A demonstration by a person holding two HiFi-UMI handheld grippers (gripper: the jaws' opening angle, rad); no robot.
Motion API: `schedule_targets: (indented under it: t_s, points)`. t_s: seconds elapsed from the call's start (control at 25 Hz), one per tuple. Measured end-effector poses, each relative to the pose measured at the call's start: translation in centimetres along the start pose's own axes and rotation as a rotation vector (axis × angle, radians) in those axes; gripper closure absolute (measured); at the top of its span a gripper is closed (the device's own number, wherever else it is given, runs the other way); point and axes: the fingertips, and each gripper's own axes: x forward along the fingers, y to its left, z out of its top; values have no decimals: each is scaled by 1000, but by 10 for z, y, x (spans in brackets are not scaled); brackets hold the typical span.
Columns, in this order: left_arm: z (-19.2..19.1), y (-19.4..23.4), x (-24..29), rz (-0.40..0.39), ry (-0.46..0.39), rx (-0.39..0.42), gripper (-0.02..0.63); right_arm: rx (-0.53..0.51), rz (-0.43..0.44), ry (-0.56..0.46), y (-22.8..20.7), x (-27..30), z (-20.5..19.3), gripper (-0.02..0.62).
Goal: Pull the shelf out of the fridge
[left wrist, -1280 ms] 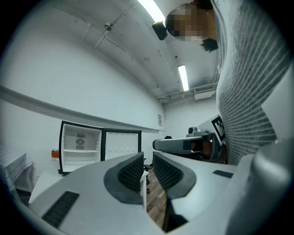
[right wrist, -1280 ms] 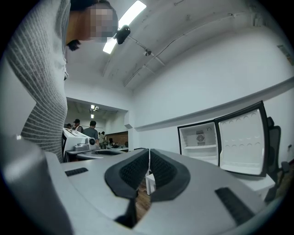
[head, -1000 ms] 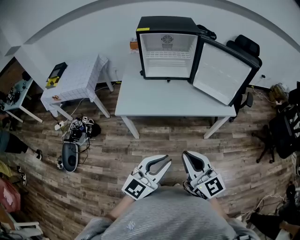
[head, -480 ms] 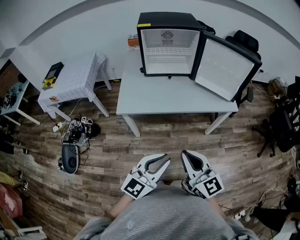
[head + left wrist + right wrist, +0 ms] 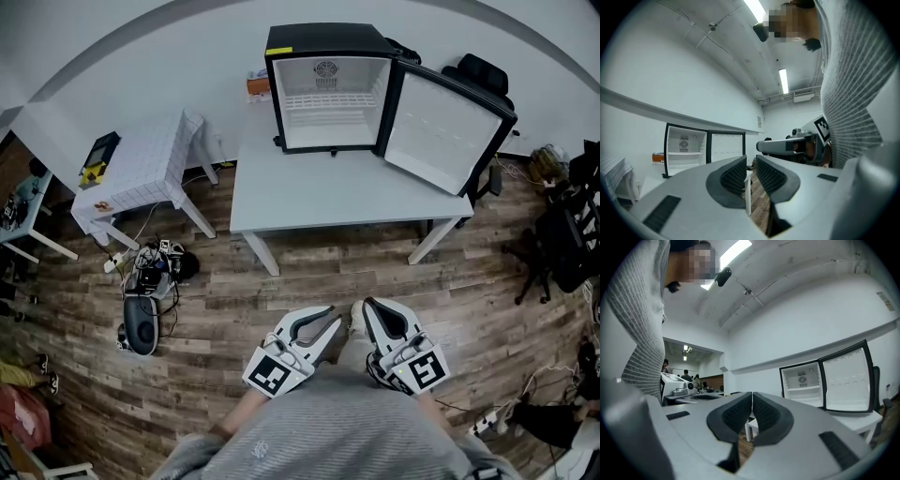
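Fingers slightly apart on left gripper (image 5: 331, 324), together on right gripper (image 5: 368, 310), shelf (image 5: 328, 98) well ahead in fridge (image 5: 323, 39).

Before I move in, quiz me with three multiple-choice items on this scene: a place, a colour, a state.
1. Where does the fridge stand? A) on the floor B) at the back of the grey table C) on a chair
2. Its outer casing is: A) black B) red C) green
3. The fridge door is: A) shut B) swung wide open C) removed

1 B, it sits on that table's far side; 2 A, its top and frame are black; 3 B, the door stands open to the right, baring the white inside and the shelf.
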Motion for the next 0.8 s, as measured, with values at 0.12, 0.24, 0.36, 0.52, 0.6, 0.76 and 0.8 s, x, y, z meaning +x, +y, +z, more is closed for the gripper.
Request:
schedule_targets:
  t_s: [0.12,0.24,0.36,0.52,0.6,0.76,0.8]
  points:
    - [3,4,0,9,-15,-8,535,4,0,-5,-3,5,1,583]
    - [3,10,-4,29,-18,-21,535,1,11,-11,-3,11,3,583]
    - [-1,15,-2,47,-12,-23,535,-4,18,-12,-8,14,2,583]
    - [-9,21,8,52,-7,-21,535,-10,19,-15,-20,19,2,583]
    - [-12,26,19,47,3,-11,535,-13,16,-17,-31,21,1,583]
    - [-11,42,49,41,-8,17,535,1,17,-11,-62,34,-4,583]
    - [-11,47,55,42,-11,18,535,1,22,-12,-69,40,-4,583]
